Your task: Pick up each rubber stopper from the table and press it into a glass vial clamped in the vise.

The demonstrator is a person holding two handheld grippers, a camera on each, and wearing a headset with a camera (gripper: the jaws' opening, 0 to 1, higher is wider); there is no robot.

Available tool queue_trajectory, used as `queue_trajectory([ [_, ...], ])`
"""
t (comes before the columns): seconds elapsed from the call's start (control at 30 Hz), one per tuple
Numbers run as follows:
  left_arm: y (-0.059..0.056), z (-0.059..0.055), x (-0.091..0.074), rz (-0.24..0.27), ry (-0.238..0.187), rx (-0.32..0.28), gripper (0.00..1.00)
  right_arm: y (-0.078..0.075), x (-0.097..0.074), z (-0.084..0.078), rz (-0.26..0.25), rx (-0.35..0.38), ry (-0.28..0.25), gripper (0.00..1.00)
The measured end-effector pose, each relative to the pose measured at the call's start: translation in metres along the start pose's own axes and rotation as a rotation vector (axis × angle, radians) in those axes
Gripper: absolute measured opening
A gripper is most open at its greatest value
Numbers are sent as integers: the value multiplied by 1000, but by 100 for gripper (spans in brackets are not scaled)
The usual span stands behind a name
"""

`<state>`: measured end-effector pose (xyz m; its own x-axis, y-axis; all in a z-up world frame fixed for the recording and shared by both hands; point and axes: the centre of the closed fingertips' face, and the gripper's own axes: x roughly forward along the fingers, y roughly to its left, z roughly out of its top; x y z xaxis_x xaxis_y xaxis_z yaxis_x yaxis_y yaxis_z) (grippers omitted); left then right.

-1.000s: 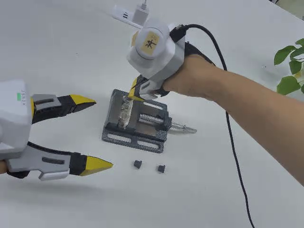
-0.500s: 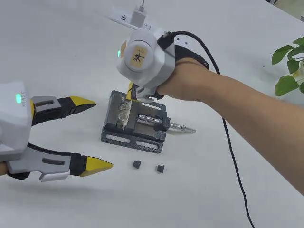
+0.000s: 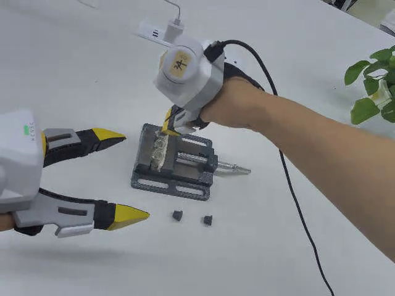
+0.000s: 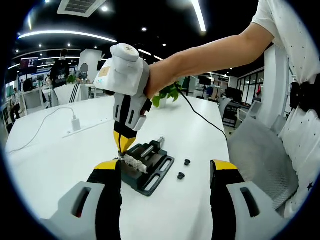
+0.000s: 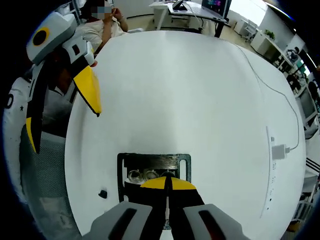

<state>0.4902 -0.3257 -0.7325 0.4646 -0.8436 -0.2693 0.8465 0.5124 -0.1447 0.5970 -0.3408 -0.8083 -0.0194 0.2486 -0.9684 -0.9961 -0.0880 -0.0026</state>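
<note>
my right claw pinched narrow, tips down on the glass vials in the vise, placed for pressing (no stopper visible between tips) | my left claw wide, held aside for room | two rubber stoppers on worktop just beside vise

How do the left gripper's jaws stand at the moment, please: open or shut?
Open. In the head view the left gripper has its two yellow-tipped jaws spread wide apart, with nothing held between them.

Matt grey metal vise, glossy glass vials, smooth table
</note>
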Motion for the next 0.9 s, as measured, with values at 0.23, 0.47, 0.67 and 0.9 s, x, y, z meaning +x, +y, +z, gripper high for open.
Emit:
queue_trajectory([
  [0.23, -1, 0, -8, 20, 3, 4, 71, 4, -1, -1, -26, -1, -33, 0],
  [0.47, -1, 1, -12, 29, 1, 7, 70, 3, -2, -1, -30, 52, -79, 0],
  [0.67, -2, 2, -14, 35, 1, 10, 70, 2, 0, 1, -28, 80, -112, 0],
  [0.9, -2, 2, -16, 38, 4, 13, 70, 1, 0, 1, -48, 76, -132, 0],
])
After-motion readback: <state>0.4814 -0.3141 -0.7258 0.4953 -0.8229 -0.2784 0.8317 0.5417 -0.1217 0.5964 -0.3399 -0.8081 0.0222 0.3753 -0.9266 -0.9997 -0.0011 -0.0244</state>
